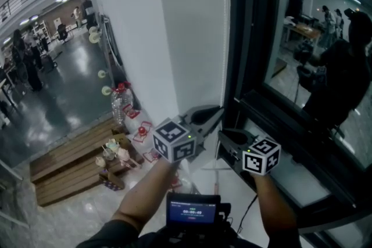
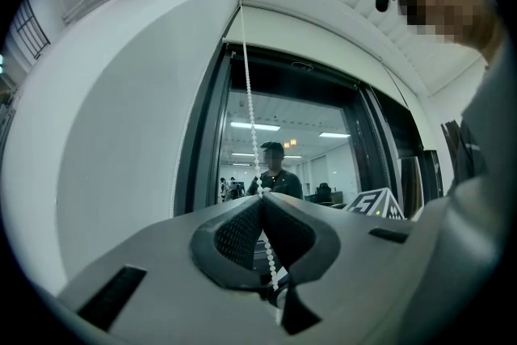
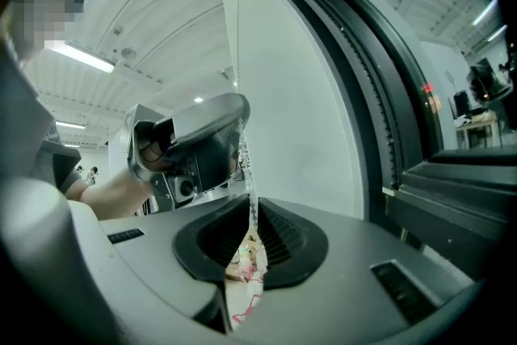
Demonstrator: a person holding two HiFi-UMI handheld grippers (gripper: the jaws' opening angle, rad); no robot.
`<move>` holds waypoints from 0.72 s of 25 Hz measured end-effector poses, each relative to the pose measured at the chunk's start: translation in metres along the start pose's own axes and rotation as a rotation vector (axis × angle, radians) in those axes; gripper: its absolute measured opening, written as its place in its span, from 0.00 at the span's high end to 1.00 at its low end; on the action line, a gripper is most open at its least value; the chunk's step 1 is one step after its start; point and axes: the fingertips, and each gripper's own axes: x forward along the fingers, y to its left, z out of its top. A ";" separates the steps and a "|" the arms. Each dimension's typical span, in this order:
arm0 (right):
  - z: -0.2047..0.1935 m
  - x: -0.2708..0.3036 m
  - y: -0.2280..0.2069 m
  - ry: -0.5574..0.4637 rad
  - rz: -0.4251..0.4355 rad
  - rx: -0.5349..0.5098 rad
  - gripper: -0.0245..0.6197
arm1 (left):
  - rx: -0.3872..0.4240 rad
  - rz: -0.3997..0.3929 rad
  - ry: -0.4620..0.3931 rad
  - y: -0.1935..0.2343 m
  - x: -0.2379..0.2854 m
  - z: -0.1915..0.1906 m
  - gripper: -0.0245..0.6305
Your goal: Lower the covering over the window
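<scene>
In the head view, the left gripper (image 1: 214,113) reached up toward the dark window frame (image 1: 238,38) beside the white wall (image 1: 139,26), with the right gripper (image 1: 225,136) just below and to its right. The window glass (image 1: 314,67) stood uncovered there.

In the left gripper view, the jaws were pressed together on the white bead chain (image 2: 250,117), pinching it at their tips. The chain ran straight up to the roller blind (image 2: 323,32), which sat rolled near the top of the window opening.

In the right gripper view, the jaws stood slightly apart. The bead chain passed loosely through the narrow gap between them, up to the left gripper above.
</scene>
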 end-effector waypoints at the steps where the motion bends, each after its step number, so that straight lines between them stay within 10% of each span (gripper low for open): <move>1: 0.004 -0.005 -0.001 -0.010 -0.008 -0.009 0.88 | 0.003 0.001 0.002 0.000 0.000 0.000 0.96; 18: 0.161 -0.017 0.034 -0.283 0.043 -0.149 0.80 | -0.007 -0.037 0.015 -0.015 -0.006 -0.006 0.96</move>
